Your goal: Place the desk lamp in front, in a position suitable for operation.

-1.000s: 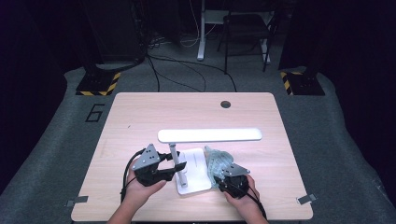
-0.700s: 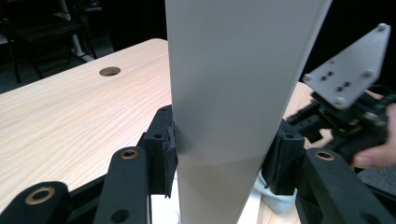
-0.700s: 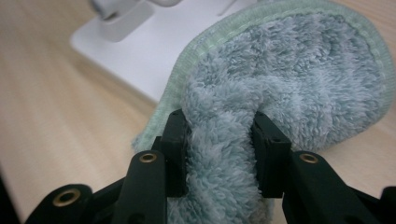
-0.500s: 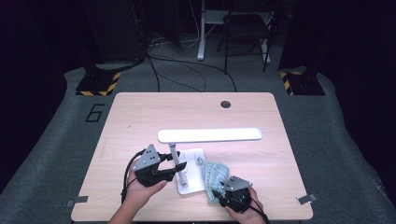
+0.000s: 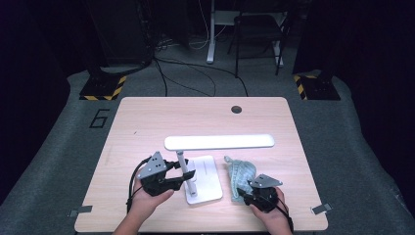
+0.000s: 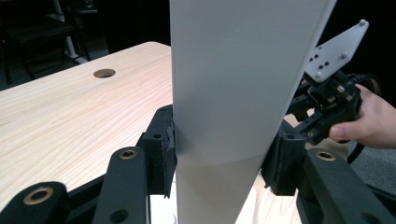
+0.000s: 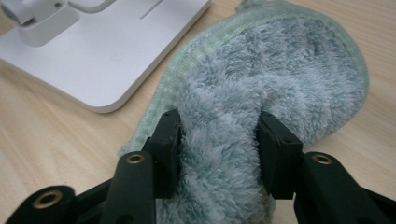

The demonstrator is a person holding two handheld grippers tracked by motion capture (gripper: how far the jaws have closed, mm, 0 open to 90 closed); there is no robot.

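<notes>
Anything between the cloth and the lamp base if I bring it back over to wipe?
Nothing visible. The cloth lies on bare table right beside the lamp base, a fold still between the right gripper jaws, which have just been opening. The left gripper clamps the lamp's post.

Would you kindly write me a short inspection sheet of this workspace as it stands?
Surface: wooden table, grommet hole at the far edge.
Job's things: white desk lamp upright; blue-green fluffy cloth beside its base.
Clutter: nothing seen.
Grippers: left hand-held gripper clamped on the lamp post; right hand-held gripper jaws just opening, cloth bunched between them.
Cables: black cable trailing from the left gripper; more on the floor behind.
Surroundings: dark room, chair, grey floor.
</notes>
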